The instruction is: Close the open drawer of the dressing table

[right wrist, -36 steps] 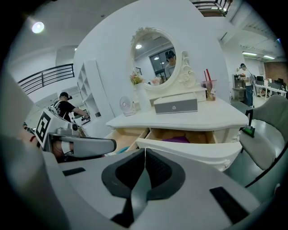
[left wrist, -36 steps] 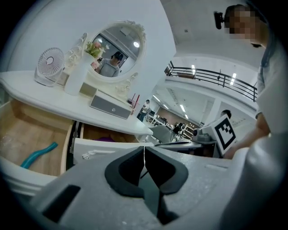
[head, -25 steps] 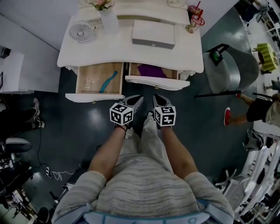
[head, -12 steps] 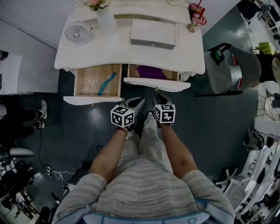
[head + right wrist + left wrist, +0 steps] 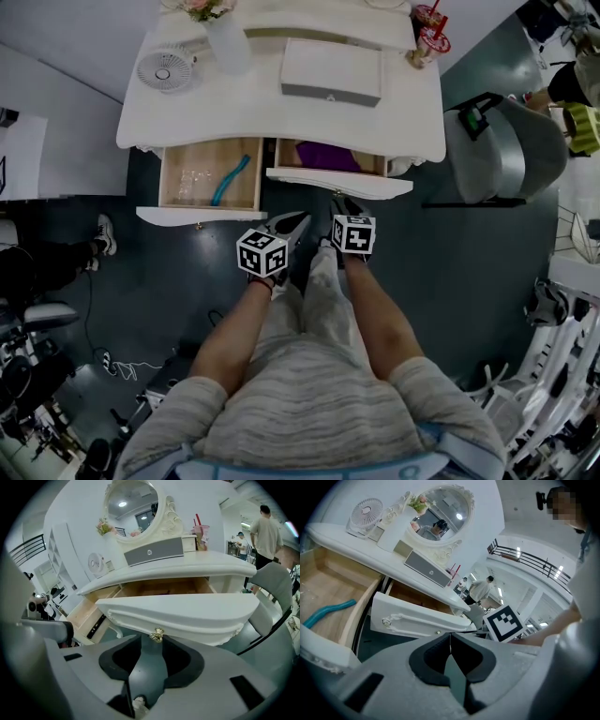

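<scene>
The white dressing table [image 5: 262,108] has two drawers open. Its left drawer [image 5: 208,173] is pulled far out and holds a teal tool [image 5: 232,178]. The right drawer [image 5: 337,181] is partly out, with something purple [image 5: 323,155] inside. My right gripper [image 5: 342,204] sits just before that drawer's front [image 5: 187,613]. Its jaws are opening, and the small brass knob [image 5: 156,633] stands at their tips with no pad pressing on it. My left gripper [image 5: 298,221] is shut and empty, lower down between the two drawers [image 5: 450,637].
On the tabletop stand a small fan [image 5: 164,67], a grey box [image 5: 331,73], a vase with flowers [image 5: 225,37] and a pink cup [image 5: 427,42]. A grey chair [image 5: 506,150] is at the right of the table. The oval mirror [image 5: 131,508] rises behind.
My right gripper has moved forward and down to the right drawer's front. The left gripper has hardly moved. Someone at the right has walked off toward the back.
</scene>
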Demonstrator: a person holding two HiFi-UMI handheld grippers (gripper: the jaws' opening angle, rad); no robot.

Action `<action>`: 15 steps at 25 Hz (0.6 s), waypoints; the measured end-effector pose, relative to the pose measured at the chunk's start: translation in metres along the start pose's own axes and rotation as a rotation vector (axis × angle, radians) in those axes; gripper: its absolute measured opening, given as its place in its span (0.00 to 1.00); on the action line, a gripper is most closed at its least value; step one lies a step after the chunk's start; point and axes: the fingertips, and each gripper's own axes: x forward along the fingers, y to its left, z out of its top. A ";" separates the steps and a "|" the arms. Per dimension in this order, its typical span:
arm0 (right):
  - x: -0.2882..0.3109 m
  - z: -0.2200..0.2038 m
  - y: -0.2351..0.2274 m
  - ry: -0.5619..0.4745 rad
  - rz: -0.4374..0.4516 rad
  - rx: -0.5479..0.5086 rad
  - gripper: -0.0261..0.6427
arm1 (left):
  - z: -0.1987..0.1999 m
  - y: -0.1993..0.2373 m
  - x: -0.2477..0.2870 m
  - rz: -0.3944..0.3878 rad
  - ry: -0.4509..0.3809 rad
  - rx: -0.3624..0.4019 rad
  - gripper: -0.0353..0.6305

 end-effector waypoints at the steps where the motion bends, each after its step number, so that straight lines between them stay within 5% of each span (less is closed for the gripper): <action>1: 0.002 0.001 -0.002 0.006 -0.004 0.004 0.22 | 0.001 0.000 0.000 0.001 -0.001 -0.002 0.08; 15: 0.020 -0.003 -0.009 0.058 -0.023 0.015 0.21 | 0.002 0.004 0.008 0.020 -0.012 -0.034 0.08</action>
